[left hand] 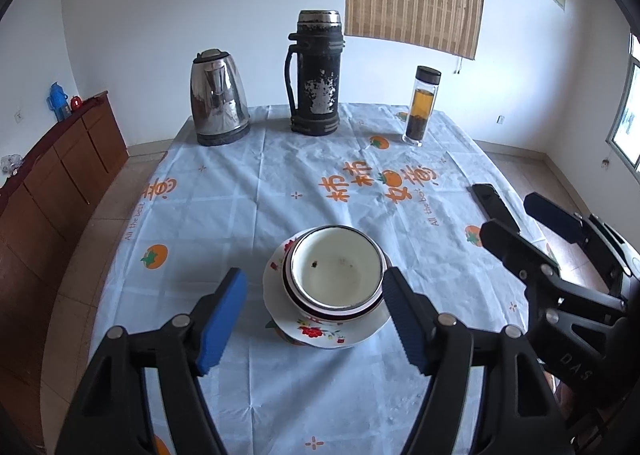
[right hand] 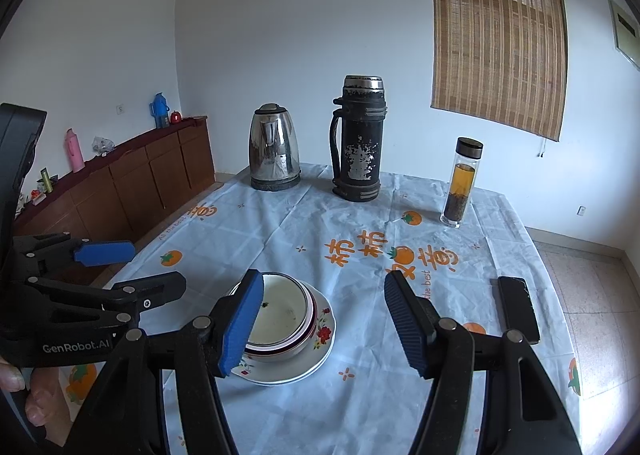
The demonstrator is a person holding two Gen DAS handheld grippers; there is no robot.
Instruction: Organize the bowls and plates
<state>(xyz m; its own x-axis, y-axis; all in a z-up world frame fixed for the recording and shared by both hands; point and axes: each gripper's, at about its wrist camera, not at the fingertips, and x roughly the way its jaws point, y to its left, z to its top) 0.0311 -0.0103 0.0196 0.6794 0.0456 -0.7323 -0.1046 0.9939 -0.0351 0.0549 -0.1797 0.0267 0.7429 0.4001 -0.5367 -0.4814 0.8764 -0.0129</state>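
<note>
Left tool (left hand: 314, 321), blue-padded fingers spread apart, hangs over nested white enamel bowls (left hand: 335, 273) on a floral white plate (left hand: 326, 331) resting on the tabletop (left hand: 256, 183). Right tool (right hand: 324, 321), likewise agape, holds nothing; a black phone (right hand: 517, 307) lies beyond.

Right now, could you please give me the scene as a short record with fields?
stack: bowls nested, standing on floral plates
surface: tablecloth printed with orange fruit
far end: kettle, black flask, tea bottle
right side: phone lying flat
left hand-held gripper: open, empty, framing the stack
right hand-held gripper: open, empty
</note>
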